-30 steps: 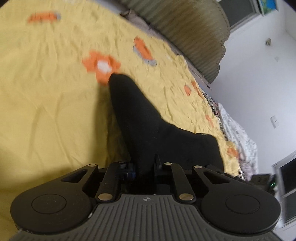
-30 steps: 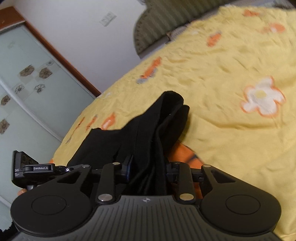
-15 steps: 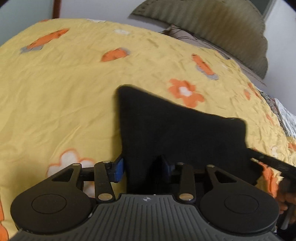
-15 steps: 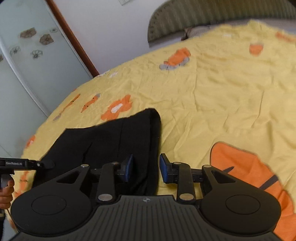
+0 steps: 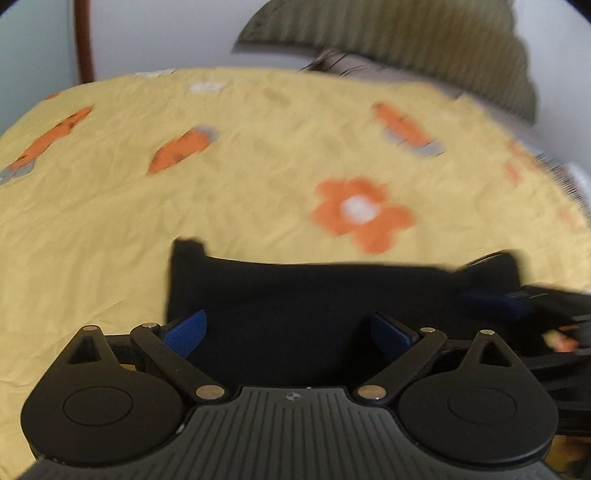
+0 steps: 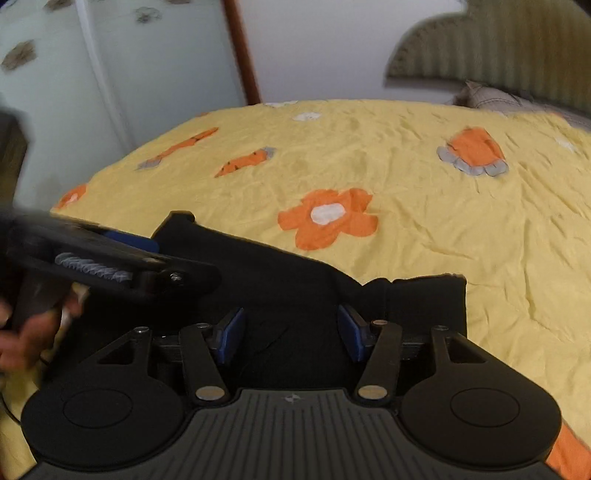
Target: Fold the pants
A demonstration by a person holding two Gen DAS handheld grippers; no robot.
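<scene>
The black pants (image 5: 295, 295) lie flat on the yellow flowered bedspread (image 5: 221, 184), folded into a wide band. My left gripper (image 5: 288, 332) is open, with blue pads apart just above the near edge of the pants. My right gripper (image 6: 291, 332) is open too, over the pants (image 6: 295, 288) near their right end. The left gripper also shows in the right wrist view (image 6: 110, 254) at the left, over the pants' left end. The right gripper shows blurred at the right edge of the left wrist view (image 5: 546, 306).
The bedspread (image 6: 443, 221) stretches far ahead and to both sides. A ribbed olive headboard (image 5: 406, 33) and a pillow (image 6: 495, 96) lie at the far end. A glass wardrobe door (image 6: 92, 74) with a brown frame stands at the left.
Both grippers let go of the pants and opened wide. The pants, held up a second ago, now lie flat on the bed. Both views have levelled and pulled back.
</scene>
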